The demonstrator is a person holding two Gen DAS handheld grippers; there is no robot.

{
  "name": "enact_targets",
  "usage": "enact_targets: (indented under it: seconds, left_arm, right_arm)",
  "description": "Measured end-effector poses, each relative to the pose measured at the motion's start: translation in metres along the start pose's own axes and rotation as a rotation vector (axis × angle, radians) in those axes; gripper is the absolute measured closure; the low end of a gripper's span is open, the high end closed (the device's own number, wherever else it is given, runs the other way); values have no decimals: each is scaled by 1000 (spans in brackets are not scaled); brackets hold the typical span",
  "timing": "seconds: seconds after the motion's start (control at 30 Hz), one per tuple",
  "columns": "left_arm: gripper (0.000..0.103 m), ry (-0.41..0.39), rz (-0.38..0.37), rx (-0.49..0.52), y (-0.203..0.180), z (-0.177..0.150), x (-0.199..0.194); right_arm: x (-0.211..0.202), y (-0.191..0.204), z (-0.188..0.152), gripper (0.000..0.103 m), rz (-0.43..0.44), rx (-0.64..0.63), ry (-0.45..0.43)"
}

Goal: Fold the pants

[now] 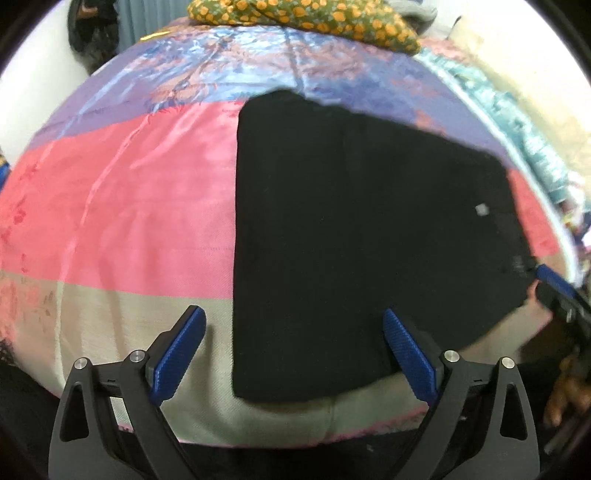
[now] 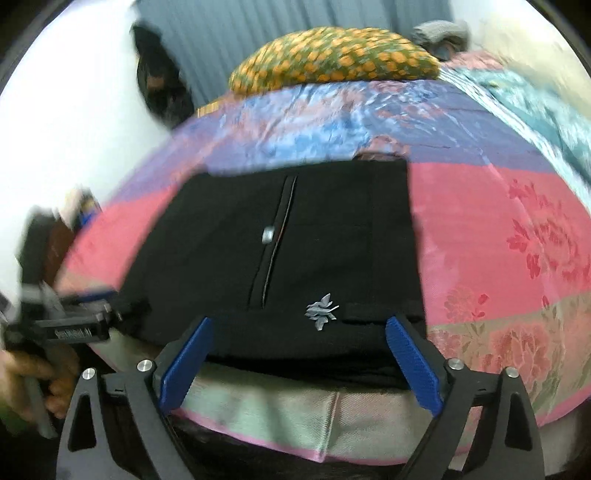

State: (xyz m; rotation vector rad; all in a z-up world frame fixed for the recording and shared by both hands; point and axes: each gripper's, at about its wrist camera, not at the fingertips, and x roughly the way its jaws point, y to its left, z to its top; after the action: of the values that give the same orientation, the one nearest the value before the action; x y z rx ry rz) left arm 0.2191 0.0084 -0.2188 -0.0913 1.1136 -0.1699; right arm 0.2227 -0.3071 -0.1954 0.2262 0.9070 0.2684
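Observation:
Black pants point(image 1: 354, 236) lie folded into a flat block on a striped bedspread point(image 1: 122, 206). My left gripper point(image 1: 293, 354) is open and empty, just above the block's near left corner. In the right wrist view the pants point(image 2: 295, 258) show a zip line, a small grey tag and a grey emblem. My right gripper point(image 2: 299, 365) is open and empty at the block's near edge. The right gripper also shows at the right edge of the left wrist view point(image 1: 554, 284). The left gripper shows at the left edge of the right wrist view point(image 2: 74, 325).
A green pillow with orange dots point(image 2: 332, 59) lies at the bed's far end. A teal patterned cloth point(image 1: 535, 147) runs along the right side. The bed's near edge point(image 2: 280, 424) is just under the grippers. A grey curtain point(image 2: 258, 33) hangs behind.

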Motion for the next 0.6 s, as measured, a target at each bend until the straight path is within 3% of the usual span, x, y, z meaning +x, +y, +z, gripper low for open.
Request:
enact_targets:
  seconds: [0.13, 0.23, 0.27, 0.33, 0.4, 0.47, 0.6]
  left_arm:
    - [6, -70, -61, -73, 37, 17, -22]
    - [6, -9, -135, -155, 65, 33, -8]
    - [6, 22, -163, -169, 70, 37, 0]
    - [6, 101, -229, -168, 72, 43, 21]
    - [6, 146, -265, -158, 68, 45, 38]
    - [6, 149, -272, -148, 61, 48, 46]
    - [6, 142, -302, -136, 44, 60, 55]
  right_arm:
    - [-35, -67, 6, 10, 90, 266, -138]
    - [-27, -118, 16, 11, 184, 447, -89]
    - [-15, -133, 22, 11, 257, 489, -40]
    - [6, -142, 29, 11, 337, 495, 57]
    - [26, -139, 33, 11, 358, 462, 144]
    - [46, -132, 35, 11, 381, 417, 217]
    - [75, -127, 31, 11, 443, 431, 274]
